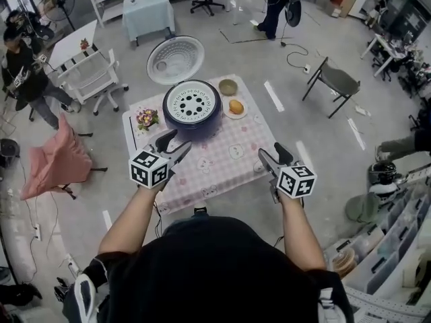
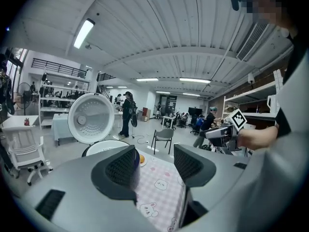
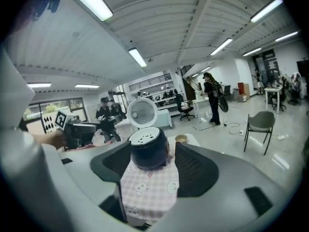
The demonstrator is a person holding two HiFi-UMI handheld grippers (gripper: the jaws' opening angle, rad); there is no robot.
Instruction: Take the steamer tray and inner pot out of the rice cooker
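Head view: the rice cooker (image 1: 201, 128) stands at the far side of the counter (image 1: 222, 170), on a pink checked cloth (image 1: 232, 152), with its lid (image 1: 175, 60) thrown back behind it. The white steamer tray (image 1: 192, 103), pierced with holes, sits in the cooker's mouth. It covers the inner pot, which no view shows.

The left tool (image 1: 174, 145) is held just in front of the cooker on its left. From above I cannot tell whether it touches the body. The right tool (image 1: 275, 155) is over the near right part of the counter, well apart from the cooker.

In the left gripper view the jaws stand apart, with only cloth in the gap. One jaw hides most of the cooker, leaving a white arc of rim and the raised lid. In the right gripper view the jaws are also apart and empty, and the cooker shows beyond them, its base cut off by the jaw.

A bowl (image 1: 228, 87) and a plate (image 1: 236, 107) with something round and orange stand just right of the cooker. A small bunch of flowers (image 1: 147, 118) is on its left.
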